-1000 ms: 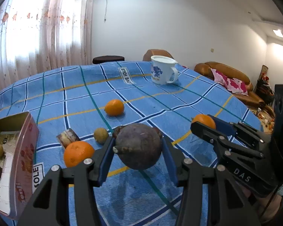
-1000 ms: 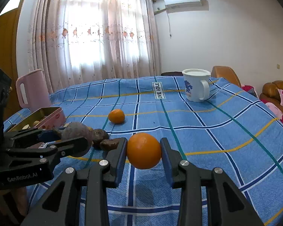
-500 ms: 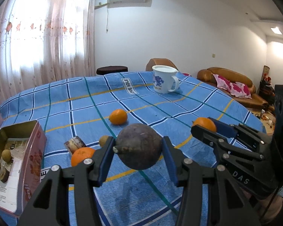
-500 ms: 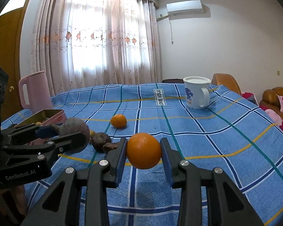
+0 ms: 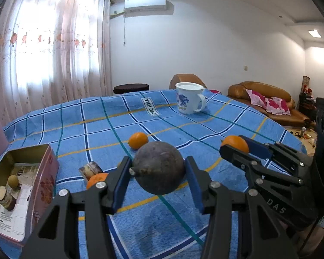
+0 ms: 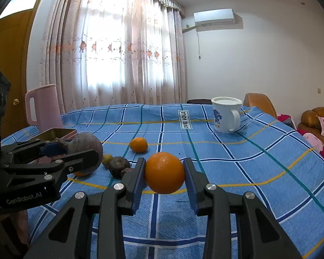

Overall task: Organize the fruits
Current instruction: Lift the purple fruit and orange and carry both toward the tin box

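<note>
My left gripper (image 5: 158, 172) is shut on a dark purple round fruit (image 5: 159, 168), held above the blue checked tablecloth (image 5: 97, 125); it also shows in the right wrist view (image 6: 84, 149). My right gripper (image 6: 164, 172) is shut on an orange (image 6: 164, 172), also held above the cloth; the orange shows in the left wrist view (image 5: 235, 143). On the cloth lie a small orange (image 5: 138, 140), another orange (image 5: 96, 179) partly hidden behind my left finger, a small green-yellow fruit (image 6: 107, 159) and a dark fruit (image 6: 118, 165).
An open pink tin box (image 5: 21, 185) holding small items stands at the left. A small wrapped packet (image 5: 90, 169) lies near it. A white mug (image 5: 189, 100) stands at the far side. A pink jug (image 6: 43, 108) stands at the far left. A sofa (image 5: 265, 101) lies beyond the table.
Both grippers have risen and tilted up with their fruits still held; the table objects sit lower in both views.
</note>
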`<move>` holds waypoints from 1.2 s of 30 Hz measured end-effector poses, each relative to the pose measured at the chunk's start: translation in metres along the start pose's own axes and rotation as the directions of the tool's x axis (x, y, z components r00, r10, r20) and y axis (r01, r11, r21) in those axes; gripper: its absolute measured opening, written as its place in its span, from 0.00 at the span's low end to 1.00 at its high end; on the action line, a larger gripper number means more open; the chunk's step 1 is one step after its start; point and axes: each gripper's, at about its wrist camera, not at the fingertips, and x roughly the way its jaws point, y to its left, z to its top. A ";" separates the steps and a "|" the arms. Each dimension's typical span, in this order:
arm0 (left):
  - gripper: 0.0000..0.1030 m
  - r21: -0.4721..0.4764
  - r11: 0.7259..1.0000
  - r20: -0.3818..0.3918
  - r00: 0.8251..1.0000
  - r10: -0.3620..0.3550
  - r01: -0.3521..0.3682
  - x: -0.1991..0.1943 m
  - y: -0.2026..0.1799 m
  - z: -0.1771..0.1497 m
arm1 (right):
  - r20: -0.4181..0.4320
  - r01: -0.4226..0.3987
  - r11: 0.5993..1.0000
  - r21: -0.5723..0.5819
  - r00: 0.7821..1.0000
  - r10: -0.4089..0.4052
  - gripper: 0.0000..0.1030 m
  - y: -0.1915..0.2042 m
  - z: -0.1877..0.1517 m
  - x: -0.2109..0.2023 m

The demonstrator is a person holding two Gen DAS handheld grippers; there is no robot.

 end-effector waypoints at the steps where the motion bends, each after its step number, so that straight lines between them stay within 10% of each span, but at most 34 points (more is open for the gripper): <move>1: 0.50 0.000 1.000 0.002 1.000 0.000 0.000 -0.001 -0.001 0.000 | 0.004 0.000 1.000 -0.001 1.000 0.000 0.36 0.000 0.000 -0.001; 36: 0.50 -0.048 0.990 0.076 0.988 0.134 -0.131 -0.045 0.042 0.014 | 0.020 -0.073 0.997 -0.035 0.997 0.074 0.36 0.019 0.026 0.000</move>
